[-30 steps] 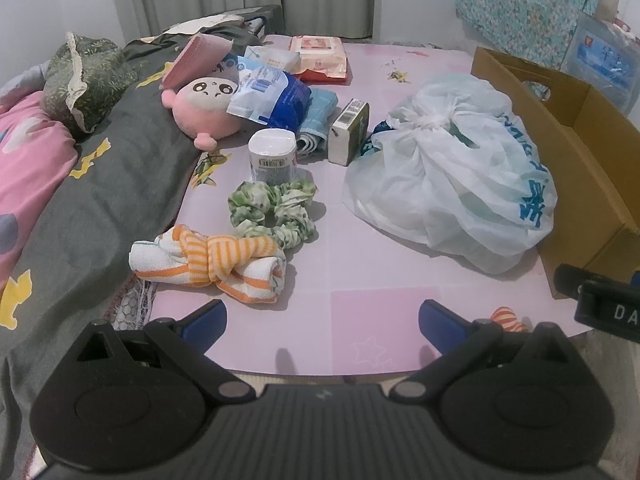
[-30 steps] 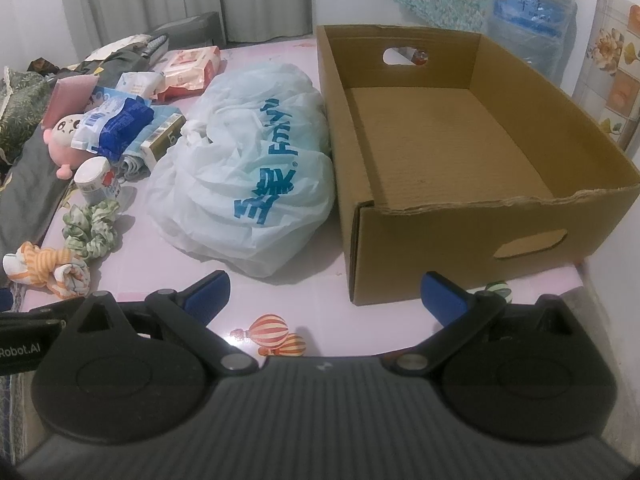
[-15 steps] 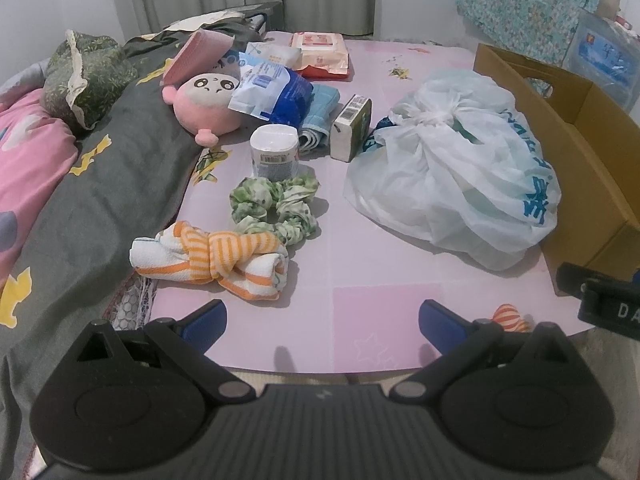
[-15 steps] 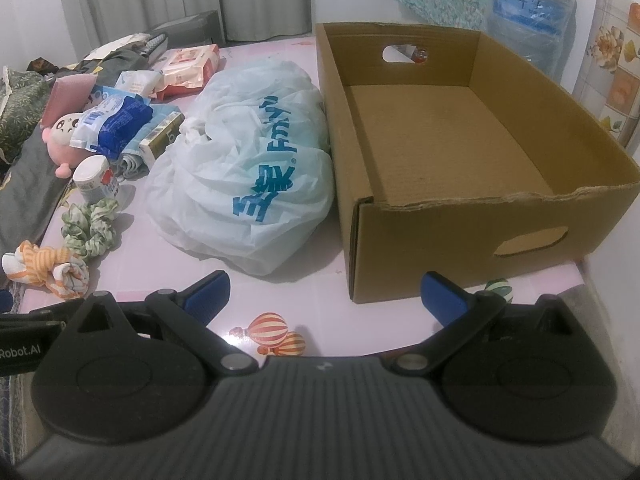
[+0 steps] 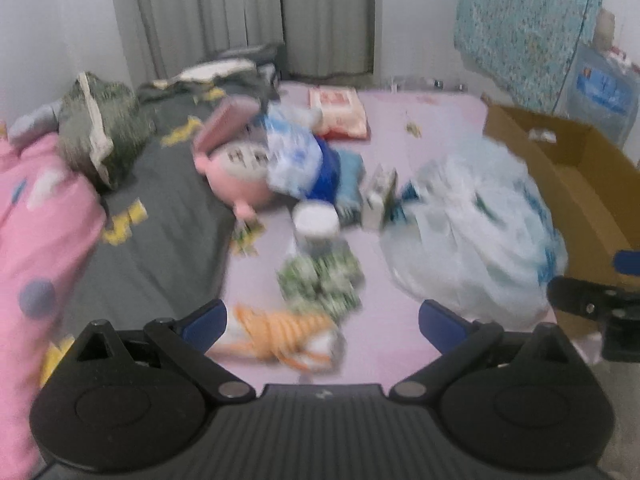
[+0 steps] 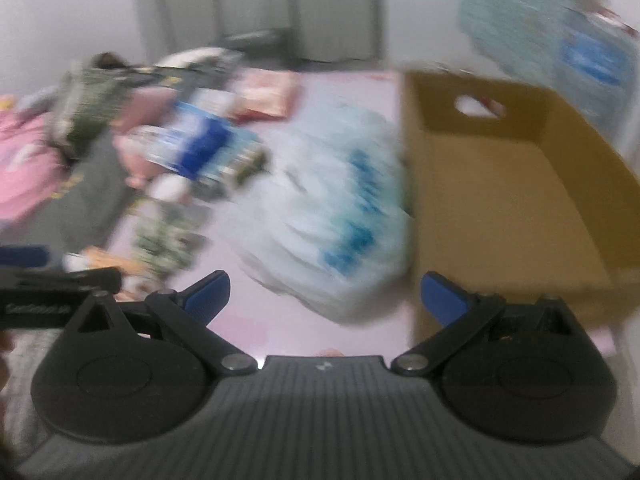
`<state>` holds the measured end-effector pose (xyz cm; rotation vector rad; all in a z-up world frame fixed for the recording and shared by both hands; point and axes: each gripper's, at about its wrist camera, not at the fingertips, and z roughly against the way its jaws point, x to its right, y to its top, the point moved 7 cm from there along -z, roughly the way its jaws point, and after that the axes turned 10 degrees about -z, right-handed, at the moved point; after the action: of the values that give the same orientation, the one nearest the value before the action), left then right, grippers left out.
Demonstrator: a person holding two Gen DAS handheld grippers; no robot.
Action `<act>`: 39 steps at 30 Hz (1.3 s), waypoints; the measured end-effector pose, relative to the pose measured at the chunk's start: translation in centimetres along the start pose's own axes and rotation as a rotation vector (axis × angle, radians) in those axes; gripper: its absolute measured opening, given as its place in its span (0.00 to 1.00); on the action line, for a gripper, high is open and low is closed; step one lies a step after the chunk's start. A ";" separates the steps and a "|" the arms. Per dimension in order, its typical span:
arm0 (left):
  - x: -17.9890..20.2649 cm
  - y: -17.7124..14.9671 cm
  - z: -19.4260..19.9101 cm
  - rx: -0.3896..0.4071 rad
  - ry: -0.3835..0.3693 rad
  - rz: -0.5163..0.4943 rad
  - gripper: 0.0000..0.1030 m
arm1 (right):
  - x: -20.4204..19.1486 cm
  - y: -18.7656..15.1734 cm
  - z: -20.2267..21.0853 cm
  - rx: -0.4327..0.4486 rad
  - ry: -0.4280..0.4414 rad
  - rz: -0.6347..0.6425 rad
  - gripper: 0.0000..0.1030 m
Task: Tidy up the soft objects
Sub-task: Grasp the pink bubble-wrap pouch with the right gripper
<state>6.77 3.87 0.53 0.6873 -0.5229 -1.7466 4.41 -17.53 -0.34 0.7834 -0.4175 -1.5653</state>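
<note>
Both views are motion-blurred. In the left wrist view my left gripper is open just above the orange-striped knotted cloth, which lies between its blue fingertips. Beyond it sit a green scrunchie, a pink plush toy and a tied white plastic bag. In the right wrist view my right gripper is open and holds nothing, in front of the white plastic bag and the open cardboard box, whose inside shows nothing in it.
On the pink table stand a white-lidded jar, a small carton, a blue packet and a pink packet. Grey and pink bedding borders the left edge. A water jug stands behind the box.
Both grippers have swept forward over the table and tilted; the left now hangs right over the striped cloth. Both views have gone blurry. Both stay open.
</note>
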 end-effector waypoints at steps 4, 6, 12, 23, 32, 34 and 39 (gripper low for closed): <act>-2.9 3.8 0.2 0.011 -0.025 -0.029 1.00 | -3.2 5.8 -1.0 -0.066 0.156 0.062 0.99; -4.7 5.8 -0.3 0.022 -0.042 -0.002 1.00 | -4.6 9.1 -2.0 -0.091 0.222 0.059 0.99; -10.3 10.4 -4.2 0.041 -0.019 0.089 1.00 | -10.2 17.5 -8.1 -0.161 0.360 0.055 0.99; -21.1 15.6 -15.5 -0.026 -0.117 0.390 0.88 | -19.2 24.9 -27.1 -0.441 0.510 -0.228 0.85; -20.8 16.1 -22.1 -0.163 -0.203 0.330 0.69 | -20.4 22.2 -36.2 -0.638 0.524 -0.318 0.46; -20.5 16.0 -22.8 -0.185 -0.234 0.331 0.69 | -19.9 21.6 -37.1 -0.670 0.535 -0.337 0.40; -20.1 15.9 -24.6 -0.235 -0.288 0.366 0.68 | -19.0 20.7 -38.4 -0.717 0.590 -0.407 0.30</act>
<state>38.71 18.84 -3.29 0.1589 -0.5862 -1.5317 45.75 4.41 -8.80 0.7305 0.7414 -1.5964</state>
